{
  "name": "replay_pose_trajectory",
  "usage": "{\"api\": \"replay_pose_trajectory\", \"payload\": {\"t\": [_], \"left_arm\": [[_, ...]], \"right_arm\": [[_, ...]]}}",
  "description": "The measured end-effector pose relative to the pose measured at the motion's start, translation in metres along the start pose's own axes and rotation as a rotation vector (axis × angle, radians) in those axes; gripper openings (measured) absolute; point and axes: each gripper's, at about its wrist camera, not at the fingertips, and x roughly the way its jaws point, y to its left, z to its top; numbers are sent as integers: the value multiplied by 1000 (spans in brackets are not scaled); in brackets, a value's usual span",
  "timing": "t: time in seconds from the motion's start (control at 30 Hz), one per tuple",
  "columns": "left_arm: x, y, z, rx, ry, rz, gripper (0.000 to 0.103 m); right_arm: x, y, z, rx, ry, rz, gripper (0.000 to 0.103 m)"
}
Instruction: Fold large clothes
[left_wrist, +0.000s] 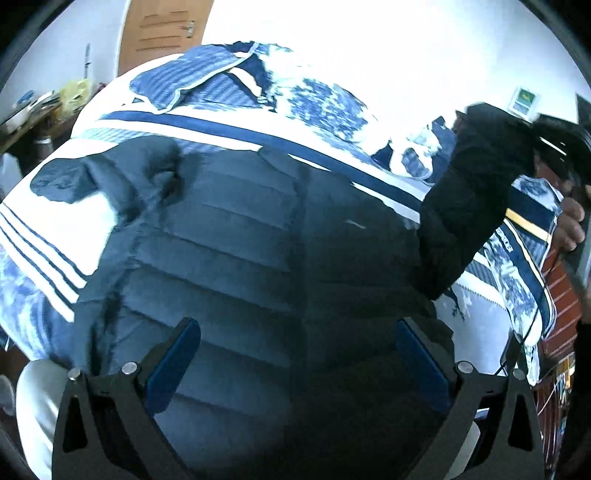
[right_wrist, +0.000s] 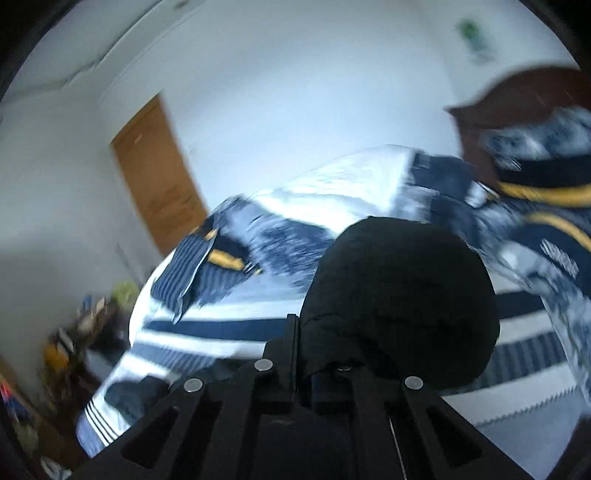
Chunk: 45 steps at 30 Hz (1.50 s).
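Wide bed with blue-and-white patterned bedding (left_wrist: 229, 122) filling the middle. Behind its far left corner, a closed light-brown wooden door (left_wrist: 162, 33) in a plain white wall (right_wrist: 295, 92). Left of the bed, a cluttered low wooden table (left_wrist: 26, 118). Dark wooden headboard (right_wrist: 517, 99) at right.

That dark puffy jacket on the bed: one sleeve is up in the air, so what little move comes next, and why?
Probably the right gripper, shut on the sleeve, carries it inward over the jacket body and lays it flat. The sleeve hangs lifted off the bedspread, while the left gripper hovers open above the quilted body, gripping nothing.
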Motion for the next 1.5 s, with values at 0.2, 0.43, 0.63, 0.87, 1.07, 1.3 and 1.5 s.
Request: {"api": "replay_pose_trajectory", "payload": {"t": [0.2,0.43,0.63,0.87,1.07,1.3,1.5], "left_arm": [[-8,51,-1,-60,-1,51,103],[-10,93,1,-108,-4,105,103],[-9,94,5,-99,-8,140,103],[31,50,19,33,19,218,103],[118,-8,44,231,61,367,103],[206,-24,74,312,78,540,101],[213,14,114,231,45,667,69]], "right_arm": [[85,133,-72,-152,159,121,5],[211,168,-202,-65,443,208,65],[199,148,-247,110,521,360,84],[98,39,-224,341,395,337,91],[87,-73,-227,563,316,159,91],[104,-123,-261,765,300,193,81],[122,-139,-268,815,321,218,46]]}}
